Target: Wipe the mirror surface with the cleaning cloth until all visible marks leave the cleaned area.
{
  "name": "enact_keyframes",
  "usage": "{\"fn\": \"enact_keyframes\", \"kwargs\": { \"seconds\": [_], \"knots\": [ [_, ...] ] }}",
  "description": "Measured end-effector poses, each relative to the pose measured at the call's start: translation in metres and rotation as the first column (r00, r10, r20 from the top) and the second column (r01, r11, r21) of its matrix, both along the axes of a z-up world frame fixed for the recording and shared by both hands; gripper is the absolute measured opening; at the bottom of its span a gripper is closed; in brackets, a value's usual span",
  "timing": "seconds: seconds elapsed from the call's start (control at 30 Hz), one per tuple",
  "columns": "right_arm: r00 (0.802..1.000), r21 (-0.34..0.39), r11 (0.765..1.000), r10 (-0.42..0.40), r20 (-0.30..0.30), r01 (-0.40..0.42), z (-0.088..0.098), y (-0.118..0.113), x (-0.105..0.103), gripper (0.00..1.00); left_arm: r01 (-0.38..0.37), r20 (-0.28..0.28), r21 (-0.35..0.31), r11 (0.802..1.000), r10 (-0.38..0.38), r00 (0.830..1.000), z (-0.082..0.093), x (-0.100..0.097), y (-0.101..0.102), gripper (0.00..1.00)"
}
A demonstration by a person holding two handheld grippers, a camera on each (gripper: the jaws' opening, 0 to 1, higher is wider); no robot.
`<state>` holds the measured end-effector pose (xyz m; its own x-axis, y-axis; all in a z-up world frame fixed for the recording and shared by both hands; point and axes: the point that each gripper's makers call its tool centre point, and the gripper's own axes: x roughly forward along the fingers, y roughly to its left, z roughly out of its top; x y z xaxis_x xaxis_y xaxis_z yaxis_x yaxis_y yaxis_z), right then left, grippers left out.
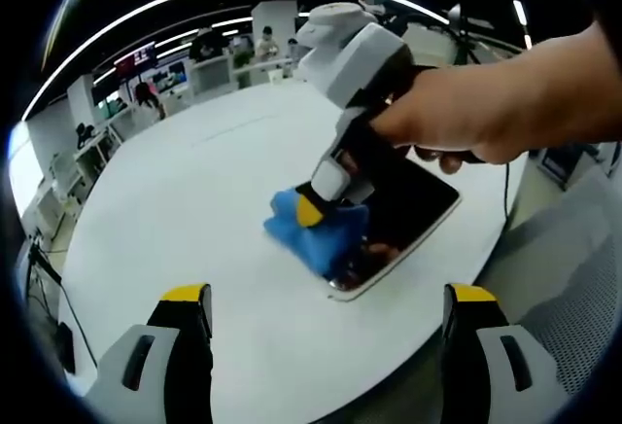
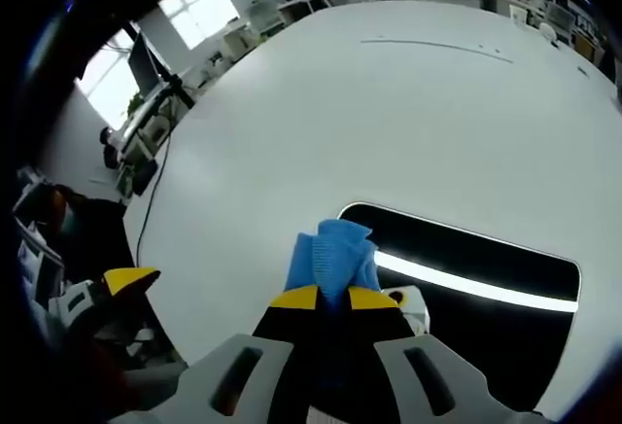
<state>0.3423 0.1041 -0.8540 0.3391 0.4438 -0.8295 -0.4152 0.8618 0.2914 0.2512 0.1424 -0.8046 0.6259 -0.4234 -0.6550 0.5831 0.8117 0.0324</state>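
Observation:
A dark rectangular mirror (image 1: 408,215) with a white frame lies flat on the round white table (image 1: 194,210). A person's hand holds my right gripper (image 1: 313,212) down on the mirror's left end, shut on a bunched blue cleaning cloth (image 1: 316,232). In the right gripper view the blue cloth (image 2: 333,261) sits pinched between the yellow-tipped jaws of the right gripper (image 2: 331,298), pressed on the near left end of the mirror (image 2: 486,293), which reflects a ceiling light strip. My left gripper (image 1: 326,300) hovers open over the table's near edge, apart from the mirror.
The white table (image 2: 408,113) stretches wide beyond the mirror. Past the table's rim stand desks, monitors and people (image 1: 264,45) in an open office. A cable (image 1: 507,191) hangs off the table's right edge. The left gripper's yellow fingertip (image 2: 126,280) shows at lower left.

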Motion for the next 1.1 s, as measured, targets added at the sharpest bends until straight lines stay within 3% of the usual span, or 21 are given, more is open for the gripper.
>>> {"fn": "enact_keyframes", "kwargs": {
  "seconds": [0.63, 1.1],
  "knots": [
    [0.999, 0.012, 0.999, 0.03, 0.028, -0.031, 0.001, -0.001, -0.002, 0.04, -0.004, 0.007, 0.001, 1.0, 0.004, 1.0, 0.0, 0.001, 0.001, 1.0],
    [0.999, 0.032, 0.999, 0.034, 0.028, -0.035, 0.0, -0.014, -0.004, 0.04, -0.008, 0.004, 0.0, 1.0, 0.008, 1.0, 0.001, 0.001, 0.001, 1.0]
  ]
}}
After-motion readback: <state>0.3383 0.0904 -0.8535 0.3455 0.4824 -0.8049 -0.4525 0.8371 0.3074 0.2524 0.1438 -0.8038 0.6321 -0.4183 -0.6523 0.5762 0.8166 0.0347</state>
